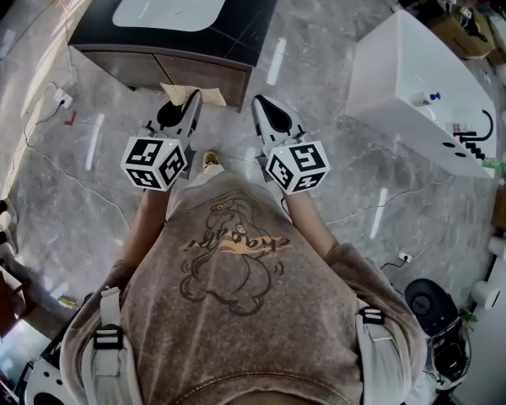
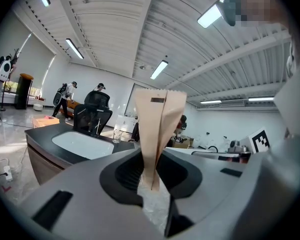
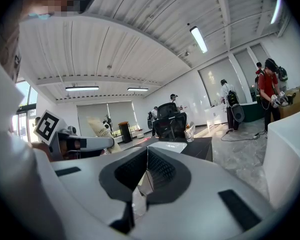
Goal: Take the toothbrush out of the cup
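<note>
Closest in, the left tongs (image 2: pixel 152 170) are clamped on a tan paper packet (image 2: pixel 158 126); the right tongs (image 3: pixel 142 170) are pressed together, empty. Ahead stands the bench (image 1: pixel 255 32), and on the bench's far edge sits the clear cup (image 2: pixel 116 133). Any toothbrush inside is too small to see; it is likely light, stiff and slick, best pinched at its upper handle.

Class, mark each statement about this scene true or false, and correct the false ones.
1. The left hand-held gripper grips a tan paper packet. True.
2. The right hand-held gripper holds a toothbrush. False: its jaws are together with nothing between them.
3. The sink is white, set in a dark countertop. True.
4. The glass cup lies on the floor. False: it stands on the countertop beside the sink.
</note>
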Demonstrator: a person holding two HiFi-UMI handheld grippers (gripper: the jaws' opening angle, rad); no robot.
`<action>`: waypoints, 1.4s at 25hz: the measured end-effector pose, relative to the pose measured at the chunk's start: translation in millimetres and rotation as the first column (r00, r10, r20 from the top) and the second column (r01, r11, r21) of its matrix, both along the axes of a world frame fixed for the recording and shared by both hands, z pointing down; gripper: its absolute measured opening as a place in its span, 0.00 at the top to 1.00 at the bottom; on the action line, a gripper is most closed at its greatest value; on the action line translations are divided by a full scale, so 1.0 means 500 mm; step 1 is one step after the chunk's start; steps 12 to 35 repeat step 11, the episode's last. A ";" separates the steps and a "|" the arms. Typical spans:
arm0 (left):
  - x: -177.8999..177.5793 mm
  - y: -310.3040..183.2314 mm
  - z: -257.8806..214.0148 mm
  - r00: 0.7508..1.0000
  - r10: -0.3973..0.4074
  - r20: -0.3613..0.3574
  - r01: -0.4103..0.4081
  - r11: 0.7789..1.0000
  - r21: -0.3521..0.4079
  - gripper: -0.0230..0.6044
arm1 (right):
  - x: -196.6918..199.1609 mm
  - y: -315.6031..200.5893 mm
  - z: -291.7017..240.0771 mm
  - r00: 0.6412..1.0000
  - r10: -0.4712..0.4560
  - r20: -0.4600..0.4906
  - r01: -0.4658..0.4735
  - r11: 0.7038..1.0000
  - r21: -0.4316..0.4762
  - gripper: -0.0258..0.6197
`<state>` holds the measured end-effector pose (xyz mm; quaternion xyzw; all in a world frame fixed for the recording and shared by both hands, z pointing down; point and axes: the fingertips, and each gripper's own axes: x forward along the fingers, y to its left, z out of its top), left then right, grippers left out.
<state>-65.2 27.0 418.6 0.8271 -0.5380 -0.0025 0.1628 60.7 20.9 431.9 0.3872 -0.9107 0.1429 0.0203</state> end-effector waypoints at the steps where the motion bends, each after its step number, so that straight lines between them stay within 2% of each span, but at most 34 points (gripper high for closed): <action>1: 0.000 0.000 0.000 1.000 -0.002 0.000 0.002 1.000 0.000 0.83 | 0.001 0.000 0.000 1.000 0.000 0.001 0.000 1.000 0.000 0.93; 35: -0.003 0.004 0.005 1.000 -0.009 -0.007 0.009 1.000 -0.006 0.83 | 0.000 0.003 0.006 1.000 -0.006 -0.003 0.006 1.000 -0.009 0.93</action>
